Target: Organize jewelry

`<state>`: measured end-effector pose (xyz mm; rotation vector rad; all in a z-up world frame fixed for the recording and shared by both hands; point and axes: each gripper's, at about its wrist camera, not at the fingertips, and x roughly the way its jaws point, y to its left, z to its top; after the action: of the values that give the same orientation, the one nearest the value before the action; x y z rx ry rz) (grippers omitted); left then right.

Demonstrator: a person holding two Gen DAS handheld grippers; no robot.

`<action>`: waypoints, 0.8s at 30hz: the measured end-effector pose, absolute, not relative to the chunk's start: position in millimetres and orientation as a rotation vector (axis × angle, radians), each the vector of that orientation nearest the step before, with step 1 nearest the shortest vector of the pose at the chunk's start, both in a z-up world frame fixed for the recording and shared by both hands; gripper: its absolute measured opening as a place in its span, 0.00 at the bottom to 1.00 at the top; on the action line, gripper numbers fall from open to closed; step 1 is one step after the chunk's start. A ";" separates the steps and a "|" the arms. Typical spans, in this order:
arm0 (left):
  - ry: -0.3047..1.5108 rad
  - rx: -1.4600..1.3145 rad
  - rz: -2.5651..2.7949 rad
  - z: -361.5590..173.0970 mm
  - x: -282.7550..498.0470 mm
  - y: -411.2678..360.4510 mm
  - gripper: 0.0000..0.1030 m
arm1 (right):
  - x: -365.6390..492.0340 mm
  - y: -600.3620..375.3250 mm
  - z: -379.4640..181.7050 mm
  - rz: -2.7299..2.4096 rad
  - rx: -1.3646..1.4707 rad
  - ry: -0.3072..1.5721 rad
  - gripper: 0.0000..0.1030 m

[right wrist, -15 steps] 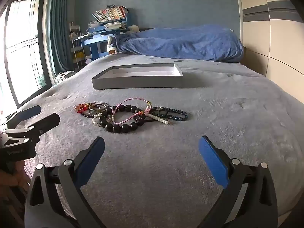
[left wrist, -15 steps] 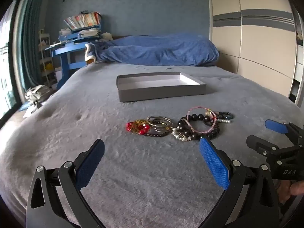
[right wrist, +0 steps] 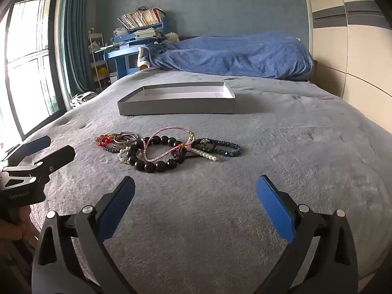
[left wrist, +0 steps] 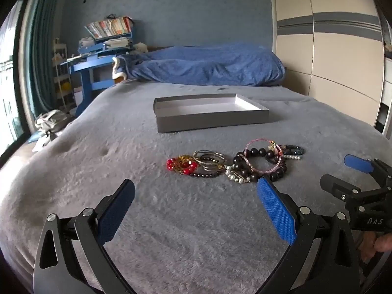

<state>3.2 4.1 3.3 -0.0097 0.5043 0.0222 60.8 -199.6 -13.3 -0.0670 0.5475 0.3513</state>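
Observation:
A heap of bracelets lies on the grey bed cover: a red bead bracelet (left wrist: 180, 166), silver bangles (left wrist: 209, 160), a big black bead bracelet (left wrist: 259, 165), a pink cord bracelet (right wrist: 169, 147), a pearl strand (right wrist: 205, 155) and a dark blue bead bracelet (right wrist: 220, 147). A shallow grey tray (left wrist: 210, 120) stands behind them, empty; it also shows in the right wrist view (right wrist: 176, 105). My left gripper (left wrist: 196, 208) is open and empty, short of the heap. My right gripper (right wrist: 196, 203) is open and empty, near the heap's right side.
A blue duvet (left wrist: 208, 66) is bunched at the bed's far end. A blue desk (left wrist: 90, 66) with books stands at the far left by the window and curtain. Wardrobe doors (left wrist: 343, 61) line the right side. A bag (left wrist: 51, 121) lies on the floor at left.
Both grippers have shifted very slightly; the jewelry and the tray have not moved. Both jaws stay open.

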 end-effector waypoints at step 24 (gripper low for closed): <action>0.513 -0.012 0.024 -3.8 2.4 2.6 0.96 | 58.5 -203.0 -13.4 0.350 -0.059 0.544 0.95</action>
<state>2.4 2.6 -3.8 -0.0117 0.5128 0.0242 58.5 -203.0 -13.4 -0.0590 0.5441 0.3496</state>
